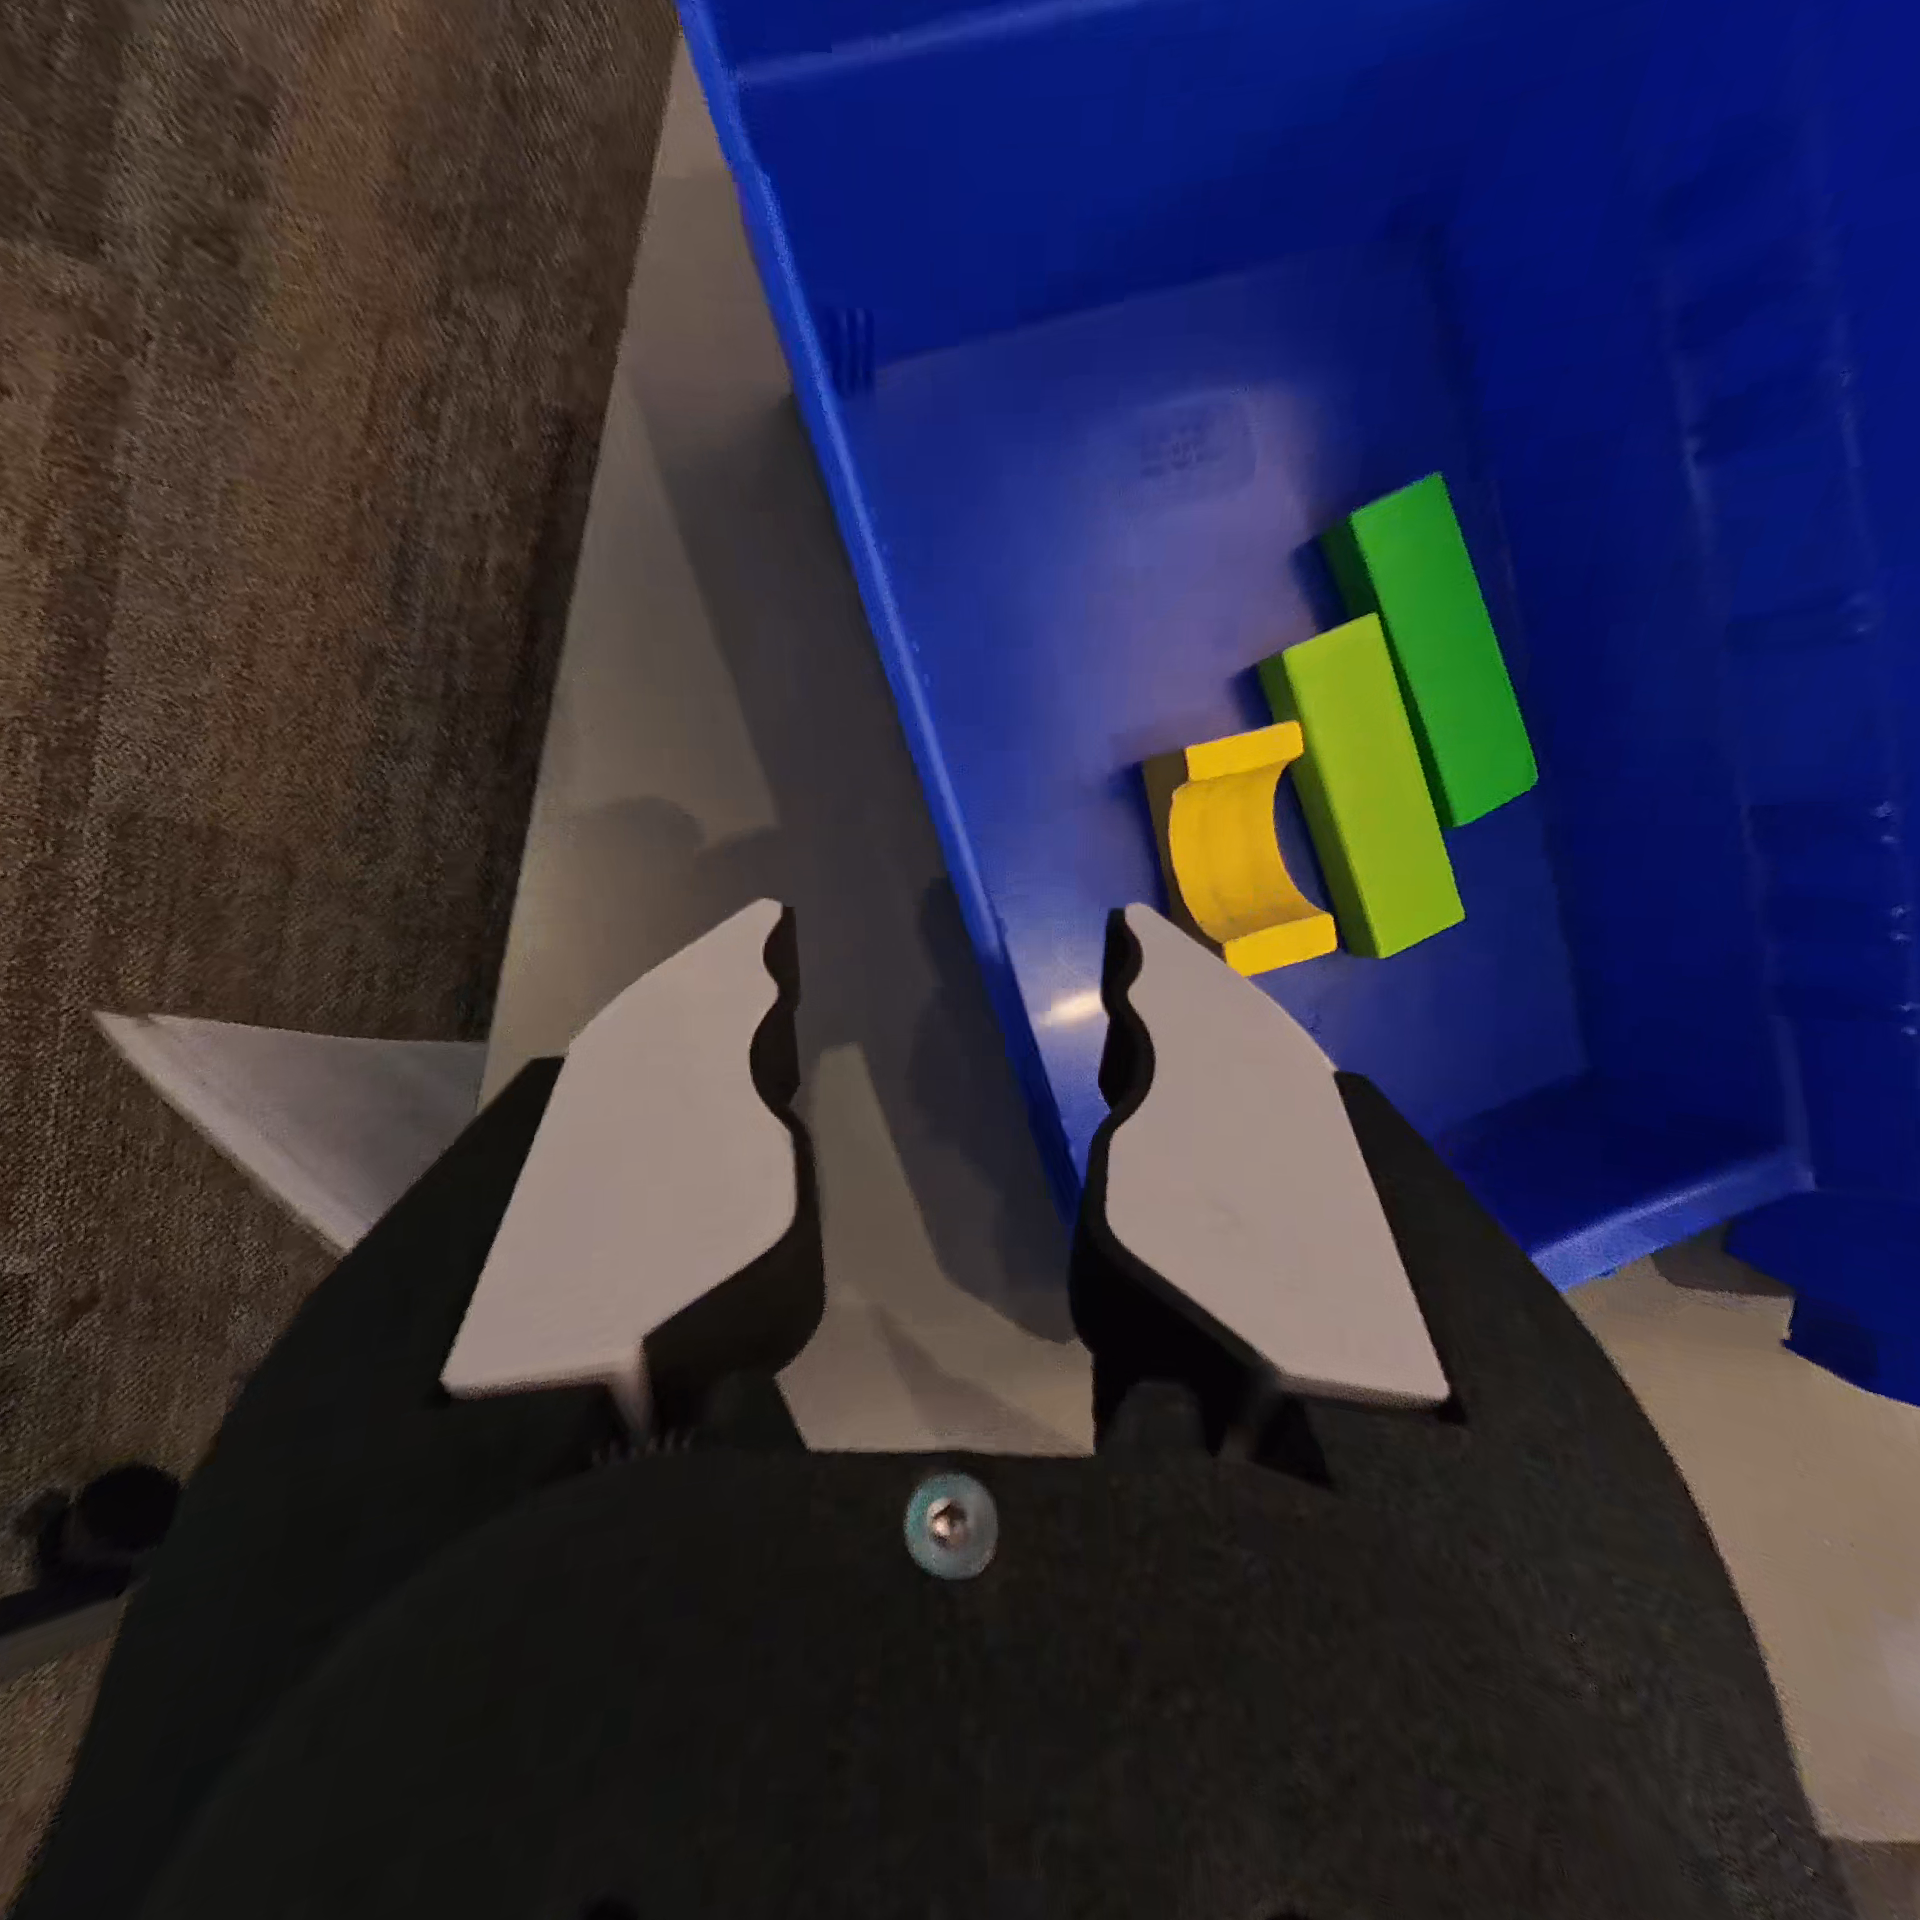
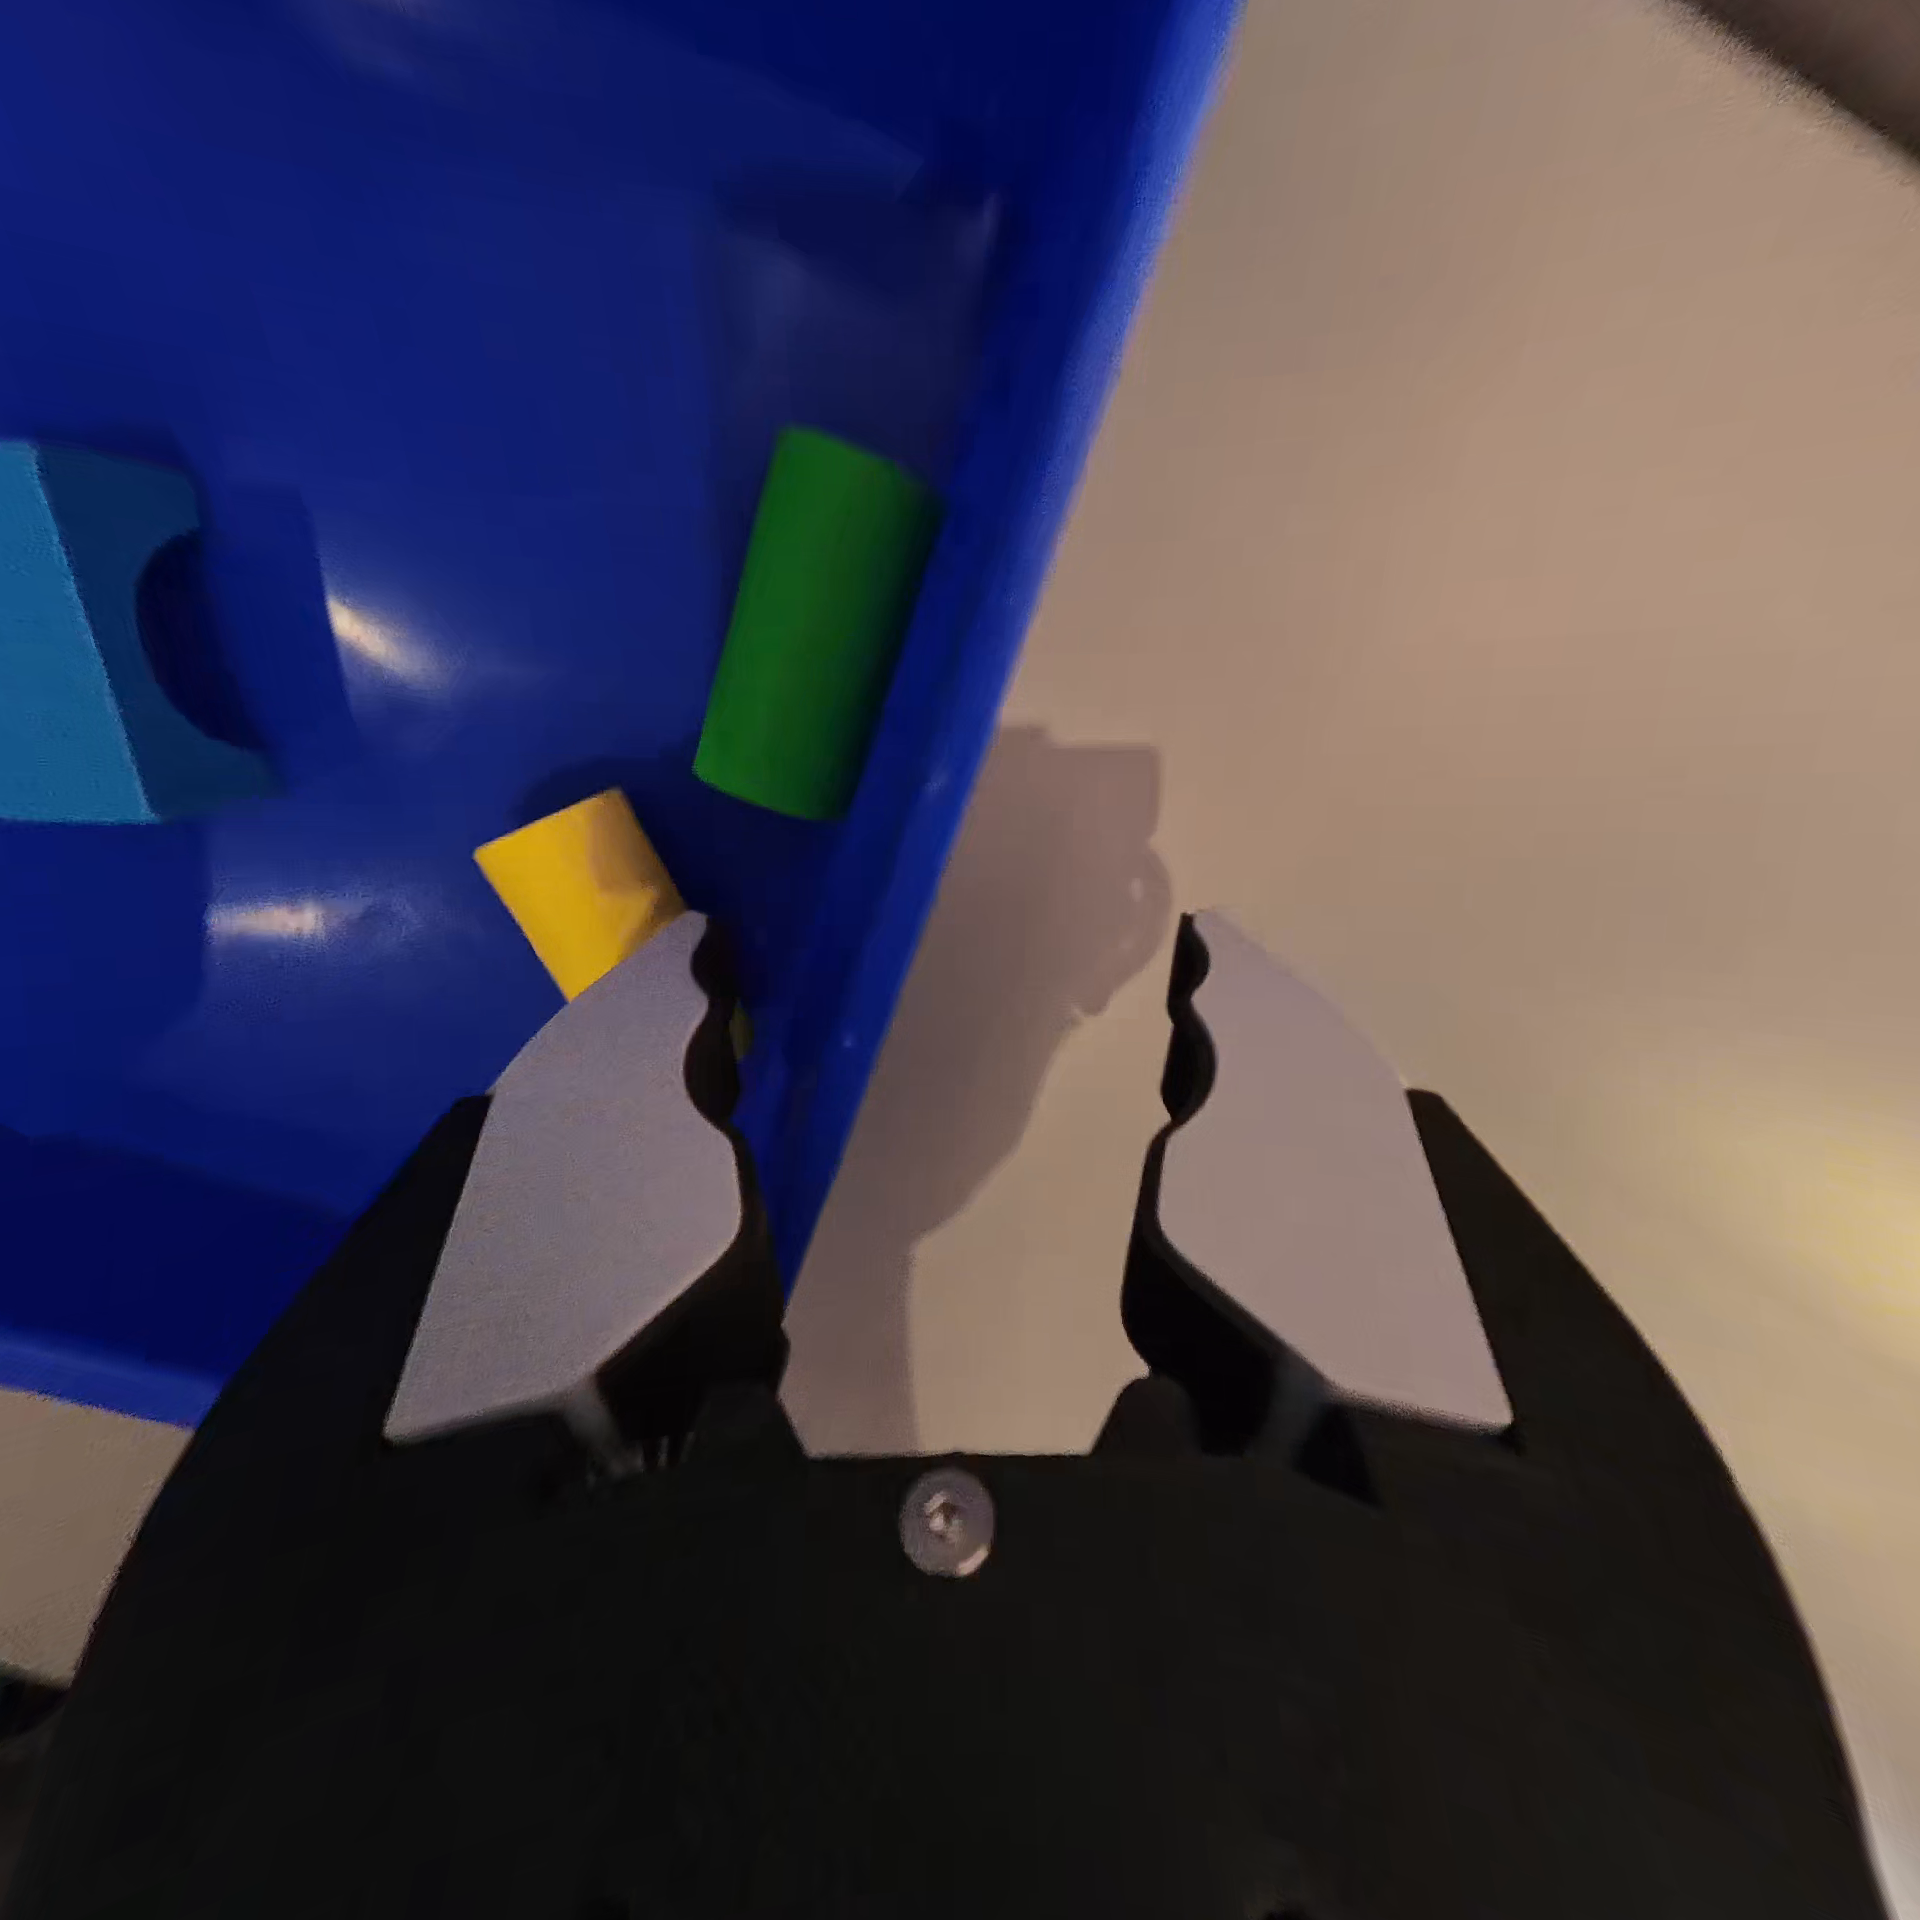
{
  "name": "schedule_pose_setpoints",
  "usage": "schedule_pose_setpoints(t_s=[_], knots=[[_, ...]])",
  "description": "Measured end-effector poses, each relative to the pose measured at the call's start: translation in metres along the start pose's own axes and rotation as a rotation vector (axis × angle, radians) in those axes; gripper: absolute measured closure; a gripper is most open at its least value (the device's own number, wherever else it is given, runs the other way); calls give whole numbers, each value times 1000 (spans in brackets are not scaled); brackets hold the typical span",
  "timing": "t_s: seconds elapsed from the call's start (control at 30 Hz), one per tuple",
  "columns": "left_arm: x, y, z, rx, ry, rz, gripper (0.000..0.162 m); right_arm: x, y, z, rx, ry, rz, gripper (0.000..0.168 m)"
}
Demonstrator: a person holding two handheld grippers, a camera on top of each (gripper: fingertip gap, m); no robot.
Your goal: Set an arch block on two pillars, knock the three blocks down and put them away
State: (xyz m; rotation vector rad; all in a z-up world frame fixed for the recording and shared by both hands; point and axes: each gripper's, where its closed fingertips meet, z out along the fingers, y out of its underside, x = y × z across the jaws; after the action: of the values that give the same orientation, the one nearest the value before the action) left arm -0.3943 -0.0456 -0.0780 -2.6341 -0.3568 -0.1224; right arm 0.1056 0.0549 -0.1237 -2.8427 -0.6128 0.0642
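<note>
**Blocks in blue bin, both grippers empty**

Left wrist view: Blue bin [image 1: 1351,260] on pale surface [image 1: 665,644], brown carpet [image 1: 260,520] beyond the edge. On bin floor, three blocks lying flat in a staggered row: yellow arch block [image 1: 1242,847] on its side, hollow facing the light green pillar [image 1: 1361,790], feet touching it; dark green pillar [image 1: 1439,655] flush against the light one's far side. Left gripper [image 1: 951,920] above the bin's near wall, grey fingers [image 1: 665,1143] apart, nothing between them, touching nothing visible.

Right wrist view: Blurred. Same bin [image 2: 520,260], wall running up the middle. Inside: green cylinder [image 2: 816,623] beside the wall, yellow cylinder [image 2: 582,883] nearer, partly hidden behind one finger [image 2: 592,1195]; light blue arch-cut block [image 2: 94,634] at far left. Right gripper [image 2: 945,925] straddling the bin wall, fingers wide apart, empty; contact with the wall cannot be told.
</note>
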Motion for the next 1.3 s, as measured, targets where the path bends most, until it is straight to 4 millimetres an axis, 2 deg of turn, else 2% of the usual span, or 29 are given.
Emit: schedule_pose_setpoints(t_s=[0.03, 0.13, 0.27, 0.4, 0.43, 0.53, 0.63, 0.73, 0.97, 1.13, 1.2, 1.3], knots=[[0, 2, 4, -21, -8, 8, 105, -6, 3, 4, -23, -36, -7, 89], [3, 5, 14, -65, -2, 10, 111, -26, 6, 1, -54, -162, -31, 143], [4, 19, 29, -165, 9, 21, 122, -25, 11, 1, -109, -169, -34, 149], [11, 28, 41, -238, 35, 48, 139, -14, 14, 1, -127, -237, 9, 156], [11, 29, 44, -251, 23, 66, 139, -9, 16, 1, -128, -238, -1, 156], [13, 25, 48, -243, 29, 69, 144, 17, 24, 0, -135, -190, -26, 159], [20, 21, 51, -235, 37, 122, 145, 42, 31, -2, -123, -219, -8, 160], [32, 19, 55, -245, 47, 176, 145, 82, 43, -4, -125, -196, 27, 161], [83, 11, 68, -270, 83, 310, 146, 185, 80, -11, -118, -199, 175, 160], [117, 7, 77, -284, 73, 361, 148, 245, 112, -18, -110, -202, 292, 159], [123, 7, 79, -288, 52, 388, 148, 263, 122, -20, -92, -194, 337, 159], [127, 8, 79, -293, 50, 395, 148, 274, 126, -21, -9, -196, 363, 160]])
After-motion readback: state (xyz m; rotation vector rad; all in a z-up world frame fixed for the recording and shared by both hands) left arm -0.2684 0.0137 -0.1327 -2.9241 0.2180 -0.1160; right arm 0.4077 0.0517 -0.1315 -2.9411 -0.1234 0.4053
